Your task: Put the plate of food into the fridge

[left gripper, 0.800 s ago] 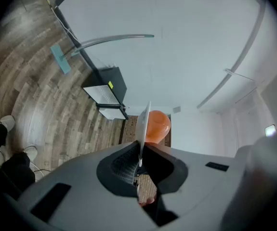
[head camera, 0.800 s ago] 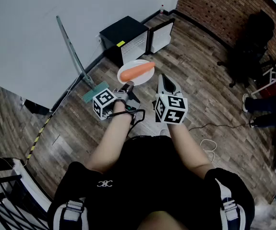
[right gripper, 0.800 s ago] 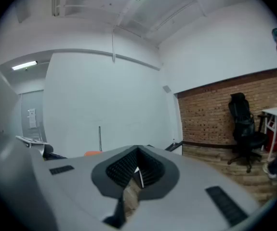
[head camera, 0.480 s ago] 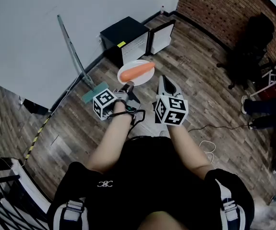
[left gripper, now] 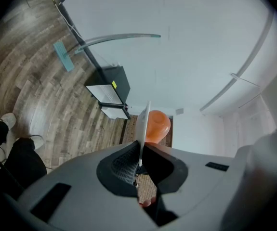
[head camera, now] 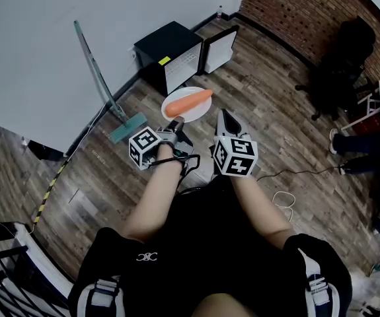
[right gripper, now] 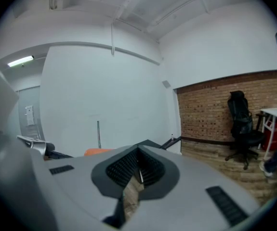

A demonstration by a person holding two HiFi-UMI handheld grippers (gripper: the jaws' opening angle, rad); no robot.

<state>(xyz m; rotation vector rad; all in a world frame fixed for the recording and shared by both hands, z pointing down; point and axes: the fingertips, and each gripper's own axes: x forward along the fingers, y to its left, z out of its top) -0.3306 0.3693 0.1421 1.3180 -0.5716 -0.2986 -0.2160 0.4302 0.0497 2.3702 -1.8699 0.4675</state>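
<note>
Head view | white round plate (head camera: 191, 113) carrying orange carrot (head camera: 188, 102) | left claw (head camera: 178, 120) pinches its rim | right claw (head camera: 226, 115) closed, empty

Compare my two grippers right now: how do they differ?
The left gripper has its jaws clamped on the rim of the white plate carrying the carrot; the right gripper has its jaws together on nothing. The left gripper bears the plate alone; the right gripper sits beside it, apparently clear of it. Both are held out side by side, aimed toward the black fridge.
</note>
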